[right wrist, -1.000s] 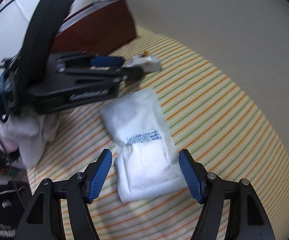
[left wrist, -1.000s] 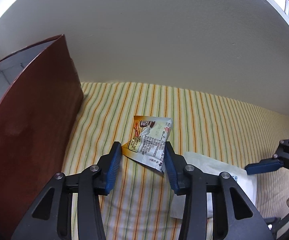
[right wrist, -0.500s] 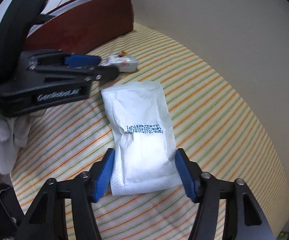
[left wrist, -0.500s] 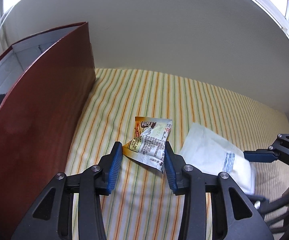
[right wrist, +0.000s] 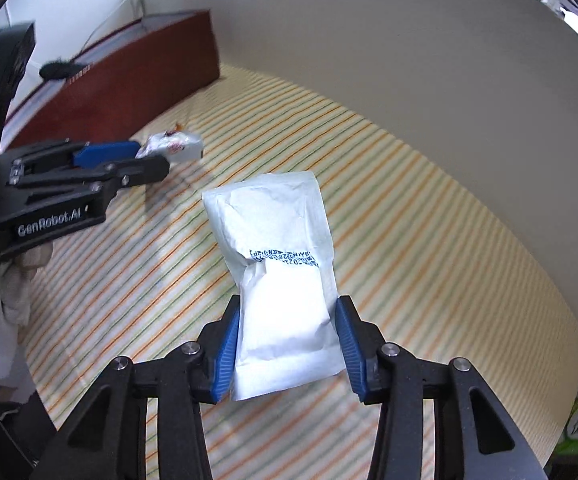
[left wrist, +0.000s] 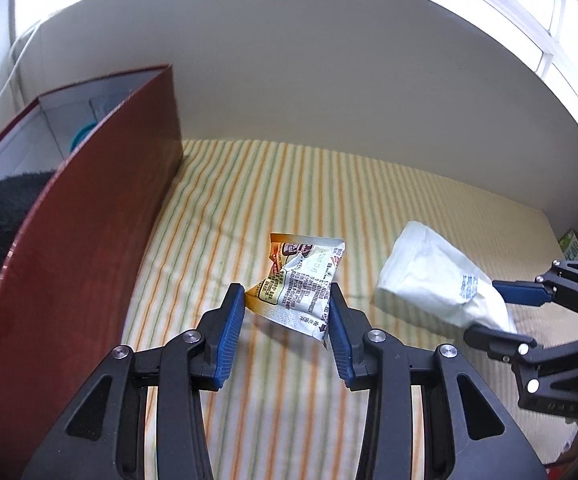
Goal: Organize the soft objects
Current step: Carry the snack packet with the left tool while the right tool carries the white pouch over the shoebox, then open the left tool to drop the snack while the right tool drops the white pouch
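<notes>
Left gripper (left wrist: pixel 287 308) clamps snack packet (left wrist: pixel 303 280), right gripper (right wrist: pixel 285 322), jaws just closing, grips white pouch (right wrist: pixel 279 256), both lifted off striped cloth (left wrist: pixel 249 184), presumably bound for red box (left wrist: pixel 89 216) at left.

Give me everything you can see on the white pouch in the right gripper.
The white pouch is a soft, crinkled, paper-like packet, plain but for a band of blue print across its middle. The right gripper pinches its lower half between blue pads, whose jaws have just been closing; the packet waists in there. Its sealed far end tilts up, clear of the striped cloth, in the left wrist view too.
</notes>
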The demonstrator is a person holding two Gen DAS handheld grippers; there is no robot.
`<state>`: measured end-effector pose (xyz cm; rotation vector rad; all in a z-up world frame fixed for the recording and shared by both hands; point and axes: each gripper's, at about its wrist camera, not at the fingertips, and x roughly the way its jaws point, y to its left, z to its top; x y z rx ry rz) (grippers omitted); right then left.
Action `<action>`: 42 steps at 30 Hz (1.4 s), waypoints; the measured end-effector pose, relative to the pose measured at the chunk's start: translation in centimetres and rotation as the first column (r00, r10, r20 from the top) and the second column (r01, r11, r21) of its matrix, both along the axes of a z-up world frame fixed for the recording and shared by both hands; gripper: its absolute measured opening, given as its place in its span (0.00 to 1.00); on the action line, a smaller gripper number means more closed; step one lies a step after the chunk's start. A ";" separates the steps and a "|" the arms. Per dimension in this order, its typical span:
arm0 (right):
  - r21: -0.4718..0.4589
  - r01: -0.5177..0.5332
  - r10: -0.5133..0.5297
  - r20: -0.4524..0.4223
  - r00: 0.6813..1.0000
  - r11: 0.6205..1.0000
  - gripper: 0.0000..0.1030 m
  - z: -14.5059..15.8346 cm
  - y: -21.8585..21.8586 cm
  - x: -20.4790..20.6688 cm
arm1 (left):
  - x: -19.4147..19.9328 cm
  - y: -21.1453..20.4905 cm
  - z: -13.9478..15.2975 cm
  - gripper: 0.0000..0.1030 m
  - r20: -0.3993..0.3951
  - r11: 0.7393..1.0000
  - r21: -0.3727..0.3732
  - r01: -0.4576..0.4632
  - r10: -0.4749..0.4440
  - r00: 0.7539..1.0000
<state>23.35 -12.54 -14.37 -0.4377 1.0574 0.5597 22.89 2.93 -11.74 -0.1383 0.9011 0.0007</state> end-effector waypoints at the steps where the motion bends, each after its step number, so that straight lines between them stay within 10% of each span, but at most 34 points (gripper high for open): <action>1: 0.002 0.010 -0.010 0.005 1.000 1.000 0.40 0.2 -0.3 -0.1 | -0.2 -0.2 0.3 0.38 0.008 1.000 0.001 0.004 -0.004 1.000; 17: 0.093 -0.007 -0.005 0.133 0.991 0.996 0.40 7.8 0.5 -2.3 | -6.9 3.6 6.7 0.38 0.150 1.000 0.015 0.020 -0.022 0.988; 26: 0.130 -0.113 0.085 0.203 0.976 0.985 0.40 12.1 7.6 -1.9 | -11.4 10.5 8.1 0.38 0.187 0.995 0.051 -0.081 0.070 0.980; 42: 0.104 -0.212 0.188 0.202 0.961 0.972 0.41 11.1 23.4 2.1 | -11.9 14.8 7.3 0.38 0.155 0.990 0.045 -0.137 0.129 0.979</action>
